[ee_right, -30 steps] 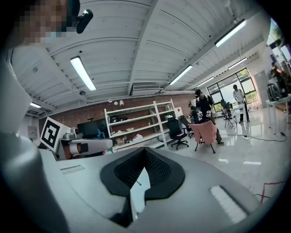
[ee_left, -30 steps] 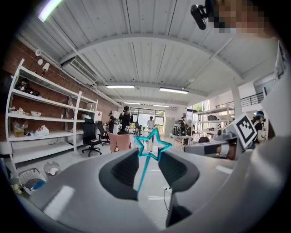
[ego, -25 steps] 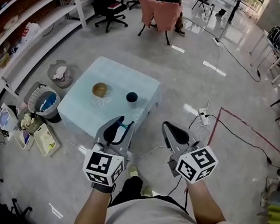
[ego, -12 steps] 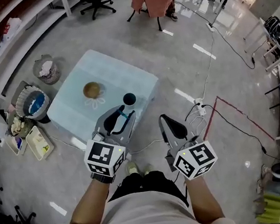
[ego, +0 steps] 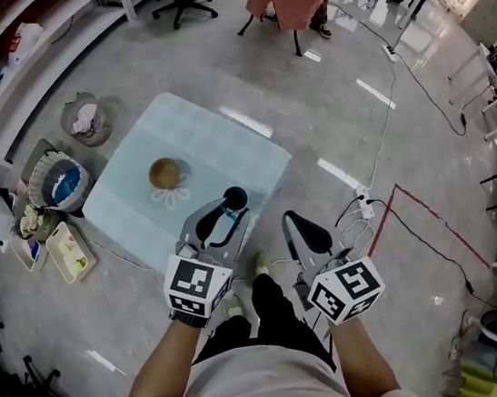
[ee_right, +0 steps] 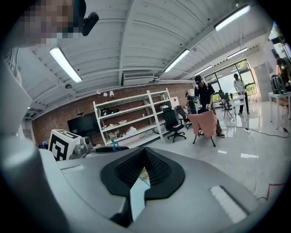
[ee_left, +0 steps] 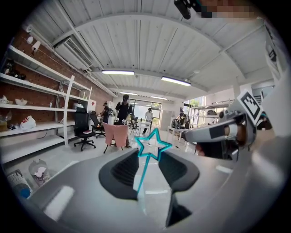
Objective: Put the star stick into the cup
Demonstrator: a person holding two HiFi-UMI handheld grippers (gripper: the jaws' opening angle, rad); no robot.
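The star stick (ee_left: pixel 153 146) stands upright between the jaws of the left gripper (ee_left: pixel 148 158). The jaws are closed on its thin teal shaft, and the outlined star rises just above their tips. In the head view, that gripper lies at centre frame, over the lower edge of the pale table (ego: pixel 185 138). Its tip is just beside the dark cup (ego: pixel 236 197) near the table's lower right corner. A brown bowl (ego: pixel 165 172) sits well apart, further up and left. The right gripper (ee_right: pixel 144 152) has its jaws pressed together with nothing between them. It hangs over the floor to the right of the table. Both forearms reach up from the bottom of the frame, roughly parallel.
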